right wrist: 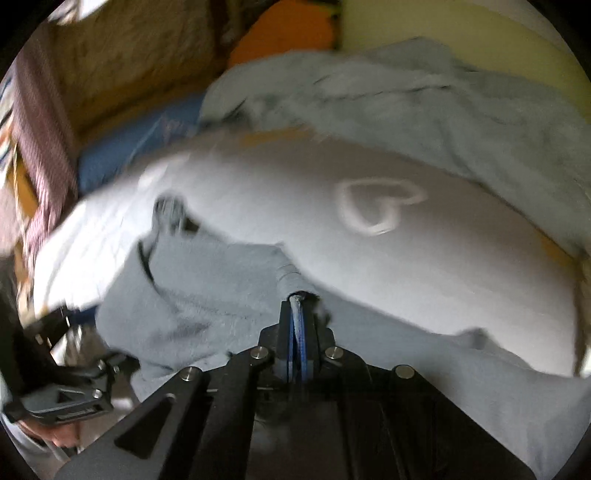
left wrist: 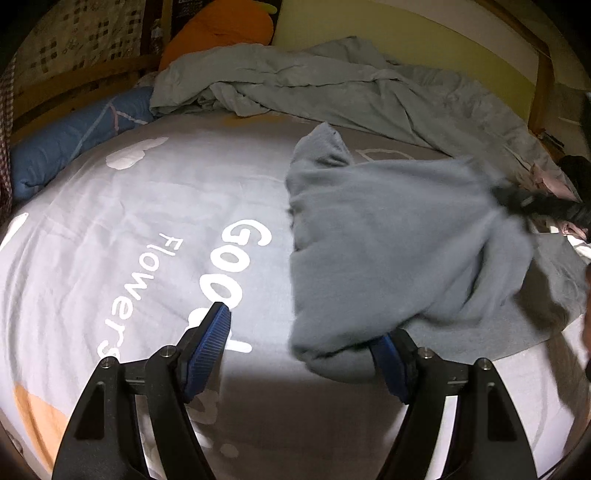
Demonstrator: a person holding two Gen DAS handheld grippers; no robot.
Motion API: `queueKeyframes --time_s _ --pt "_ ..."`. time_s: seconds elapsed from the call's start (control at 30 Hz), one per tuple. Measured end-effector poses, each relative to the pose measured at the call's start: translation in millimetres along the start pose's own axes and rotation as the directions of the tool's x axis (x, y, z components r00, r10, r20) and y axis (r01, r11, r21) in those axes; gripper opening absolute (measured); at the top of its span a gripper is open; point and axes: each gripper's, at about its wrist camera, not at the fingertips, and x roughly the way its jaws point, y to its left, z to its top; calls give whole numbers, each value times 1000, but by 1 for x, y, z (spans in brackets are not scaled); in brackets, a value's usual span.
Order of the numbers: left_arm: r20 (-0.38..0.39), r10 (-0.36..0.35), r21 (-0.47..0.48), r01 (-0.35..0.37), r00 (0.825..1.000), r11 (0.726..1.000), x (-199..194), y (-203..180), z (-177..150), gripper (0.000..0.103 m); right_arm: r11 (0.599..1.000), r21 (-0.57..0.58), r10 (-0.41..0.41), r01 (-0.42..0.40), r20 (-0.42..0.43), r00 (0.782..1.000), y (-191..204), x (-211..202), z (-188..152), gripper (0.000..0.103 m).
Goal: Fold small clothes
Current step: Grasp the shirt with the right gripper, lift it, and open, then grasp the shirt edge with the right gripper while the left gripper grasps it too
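Note:
A grey fleece garment (left wrist: 388,240) lies half lifted on the printed bedsheet (left wrist: 147,221). My left gripper (left wrist: 301,325) stands open just above the sheet. Its left pad (left wrist: 210,343) is bare, and the garment's near fold drapes over its right pad (left wrist: 391,365). My right gripper (right wrist: 299,302) is shut on a bunched edge of the same garment (right wrist: 207,295). It shows in the left wrist view as a dark blurred shape (left wrist: 535,205) holding the cloth's far right corner up. The left gripper (right wrist: 66,391) appears at the lower left of the right wrist view.
A crumpled grey-green blanket (left wrist: 332,81) runs along the back of the bed. A blue pillow (left wrist: 74,144) and an orange plush (left wrist: 221,29) sit at the back left by the wooden frame. More clothes (left wrist: 554,181) are heaped at the right edge.

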Motion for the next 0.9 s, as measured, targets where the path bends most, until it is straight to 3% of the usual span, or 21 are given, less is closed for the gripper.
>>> queueKeyframes --time_s 0.13,0.3,0.43,0.57,0.6,0.63,0.67,0.73,0.83,0.9 --pt "4 3 2 -3 1000 1000 -4 0 -4 74 992 126 -27 19 66 997 -38 -42 0 1" --pt "14 22 24 -23 1000 999 -3 -4 -4 75 978 206 8 -15 33 999 -71 -62 -10 1" --pt "22 45 48 -46 999 998 -3 -8 -4 75 984 170 -63 57 32 997 -76 -68 -32 2" --pt "29 65 51 -67 997 996 -3 -9 -5 76 965 248 -103 88 49 994 -99 -72 -45 2" --pt "35 67 55 -69 997 996 -4 -10 -6 75 959 259 -135 118 51 990 -104 -73 -47 3" --pt "42 63 66 -65 997 996 -5 -11 -6 74 951 279 -151 132 46 988 -111 -74 -50 12" --pt "49 56 79 -60 997 995 -6 -13 -7 73 948 300 -128 110 41 991 -118 -74 -53 20" --pt "83 46 124 -56 996 991 -11 -21 -8 73 935 355 5 -15 29 1000 -127 -69 -63 57" --pt "127 64 197 -88 990 976 -16 -37 -10 74 896 386 244 -218 -18 970 -121 -46 -79 59" --pt "144 90 234 -122 985 964 -15 -47 -10 74 889 393 284 -236 -68 956 -112 -28 -84 59"
